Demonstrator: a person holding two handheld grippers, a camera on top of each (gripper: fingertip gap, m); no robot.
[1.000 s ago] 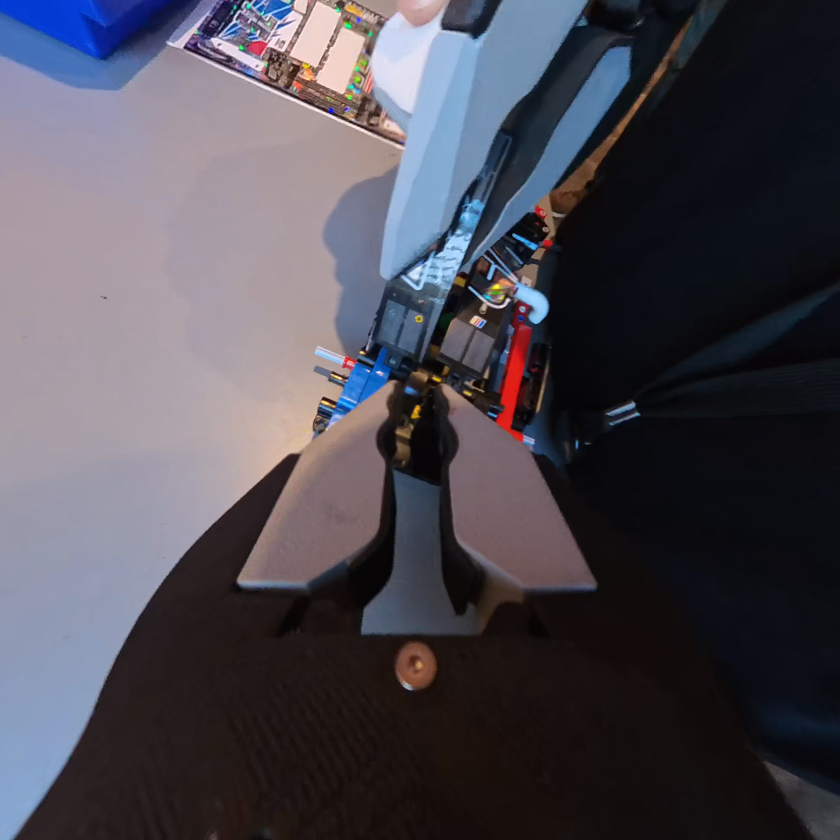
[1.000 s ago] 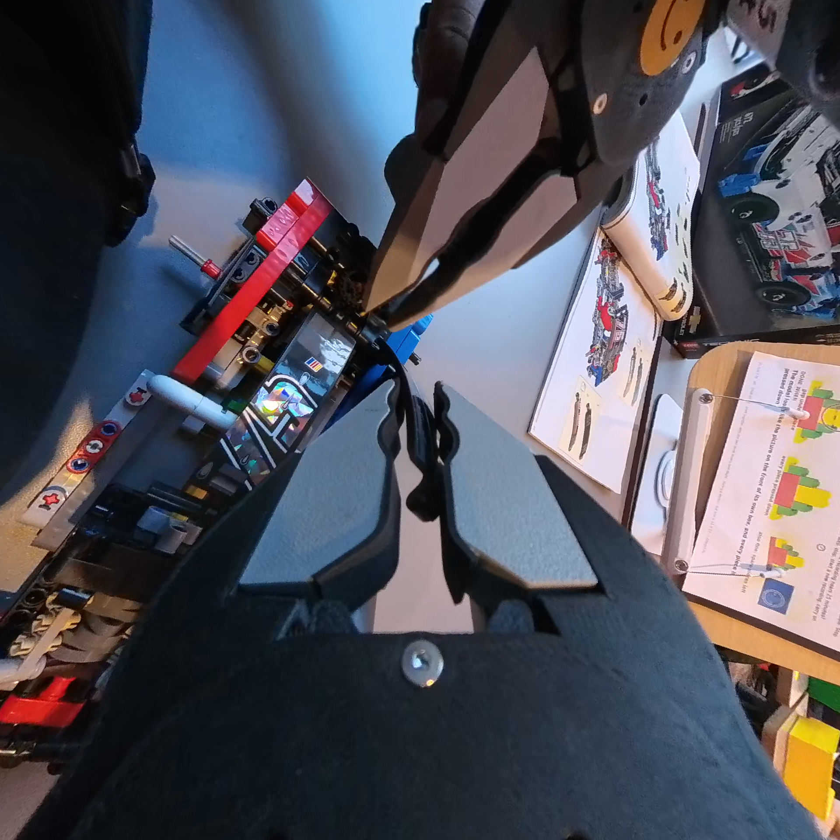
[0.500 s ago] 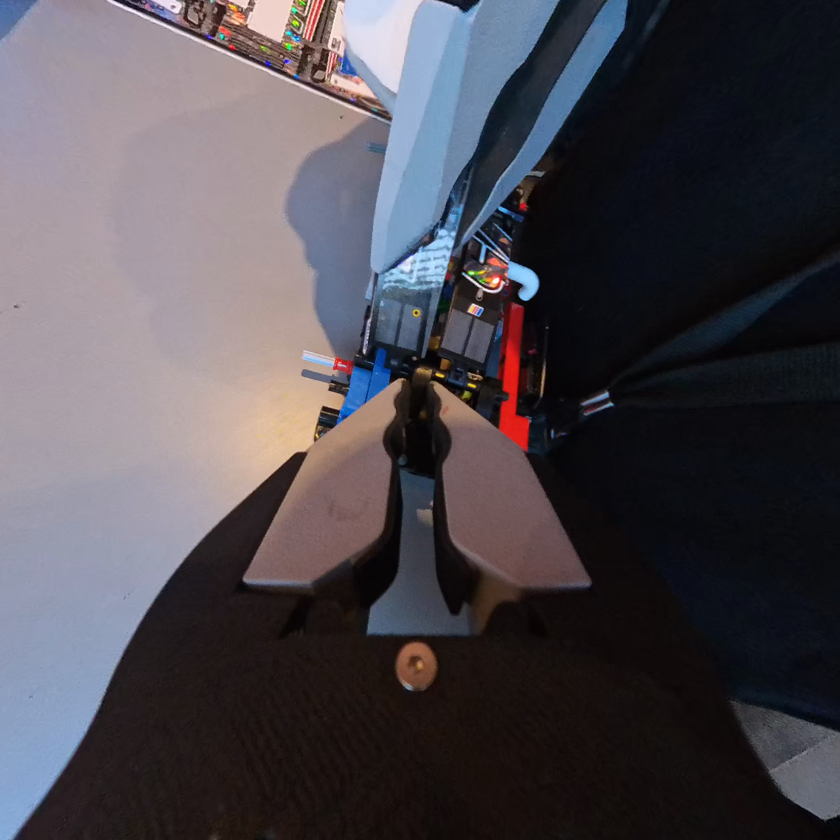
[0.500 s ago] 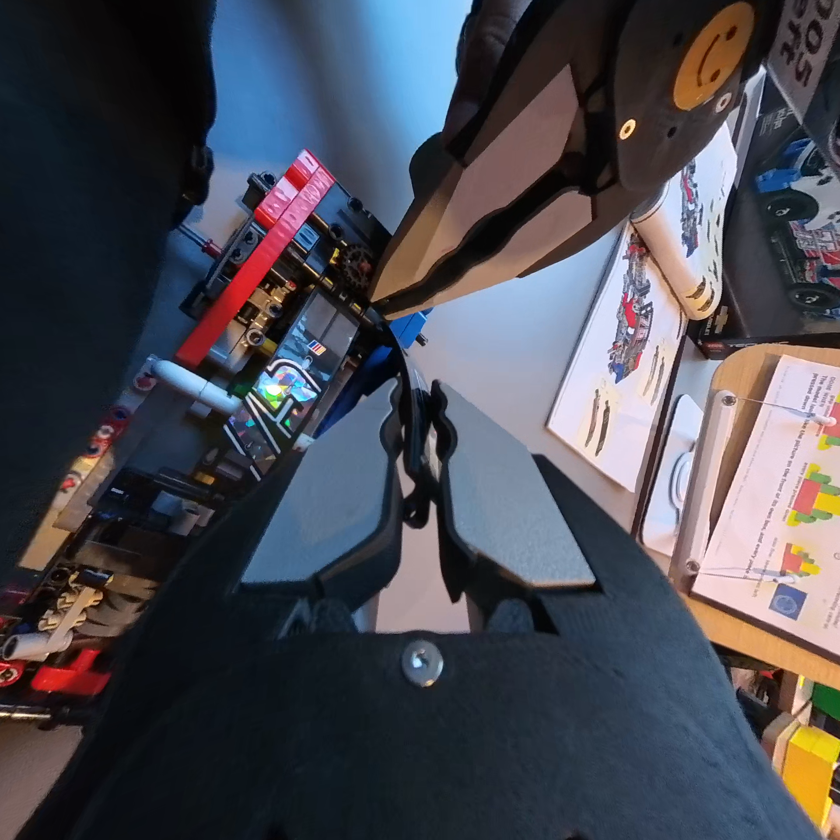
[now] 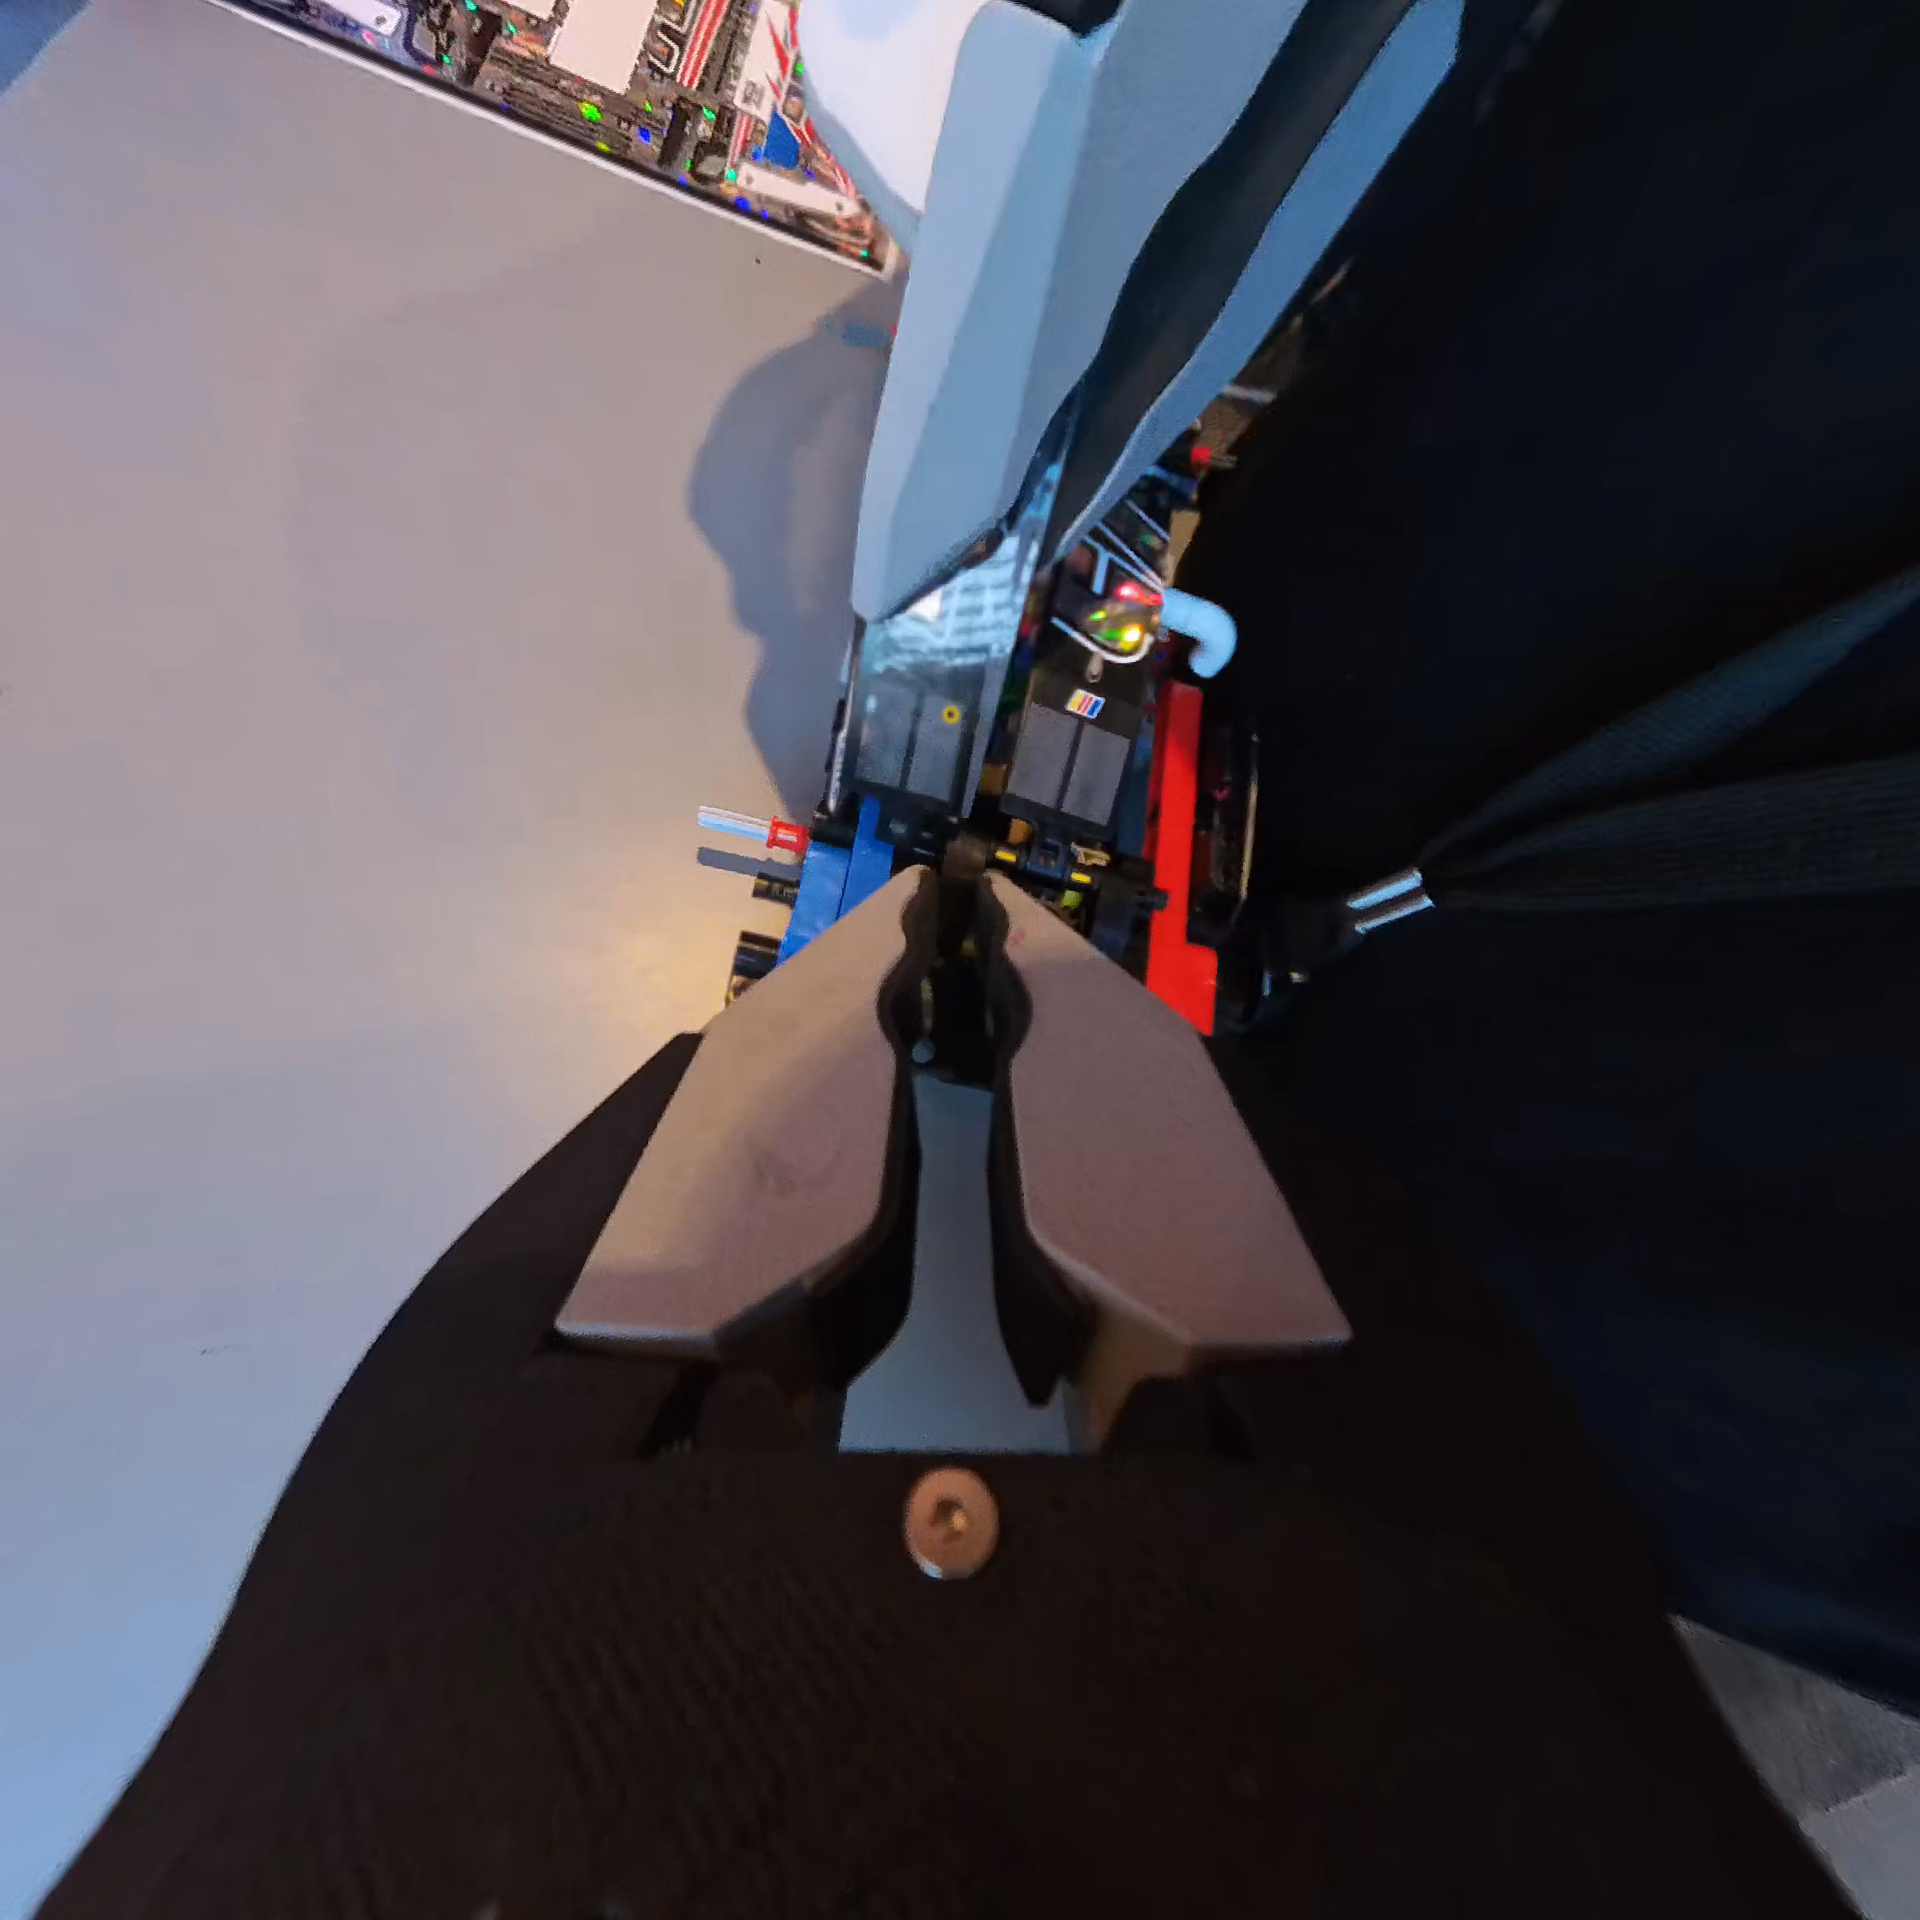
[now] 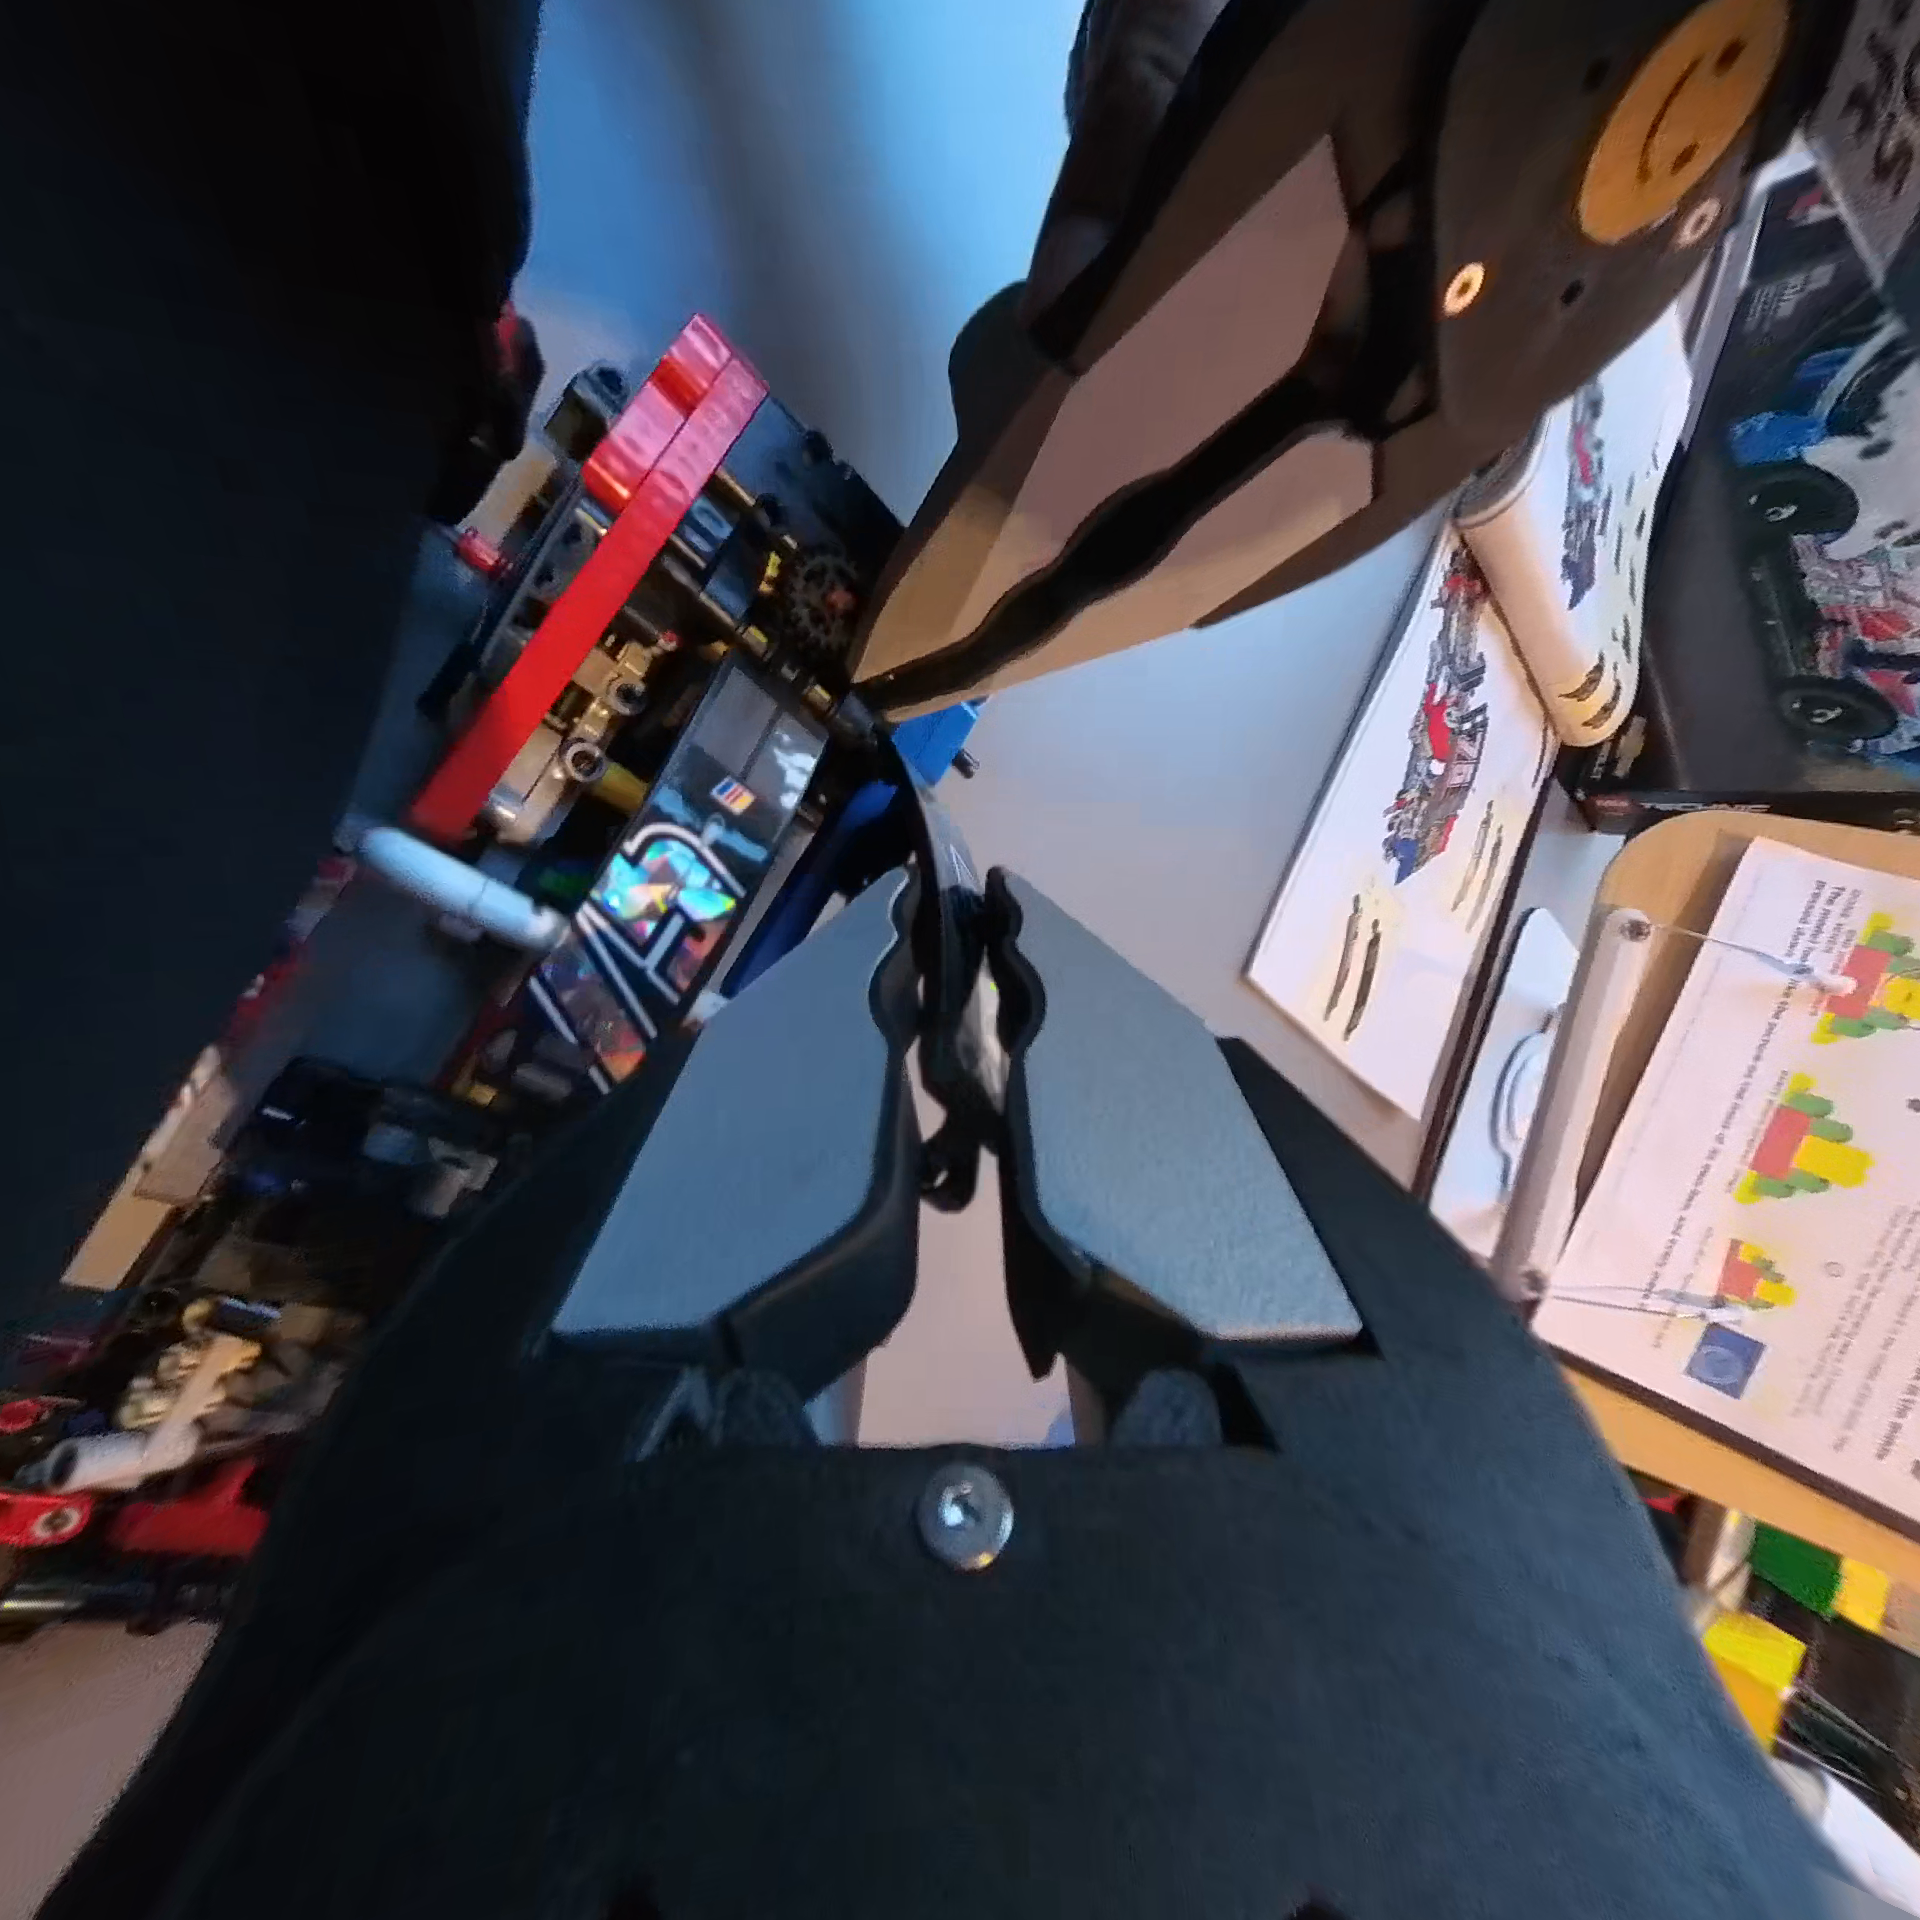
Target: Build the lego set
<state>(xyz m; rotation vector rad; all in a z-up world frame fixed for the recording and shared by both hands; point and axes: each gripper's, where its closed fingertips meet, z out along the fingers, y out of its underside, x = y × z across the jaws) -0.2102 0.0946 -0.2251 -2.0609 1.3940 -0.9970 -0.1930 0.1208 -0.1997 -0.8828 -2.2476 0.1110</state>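
Note:
The lego car model [image 5: 1049, 748], black with a red beam, blue parts and shiny stickers, is held between both grippers over the grey table [image 5: 364, 623]. My left gripper [image 5: 956, 888] is shut on a small black part at the model's near end. In the right wrist view the model [image 6: 665, 831] lies to the left and my right gripper [image 6: 951, 899] is shut on the thin black edge of its panel. The left gripper's tips [image 6: 873, 681] touch the model beside a black gear [image 6: 821, 597]. The right gripper [image 5: 1023, 530] comes down from above in the left wrist view.
A person's dark clothing [image 5: 1558, 468] with a strap [image 5: 1662, 831] is close on the model's right. An open instruction booklet [image 6: 1423, 831], the set's box [image 6: 1818, 499] and a wooden board with a printed sheet [image 6: 1766, 1143] lie right. Another printed sheet [image 5: 623, 94] lies at the table's far edge. Some 5 cm of space lies between my two pairs of fingers.
My left gripper's fingers have closed tighter on the small black part. The model and both grippers have shifted toward the dark clothing, and the right wrist view has drawn closer.

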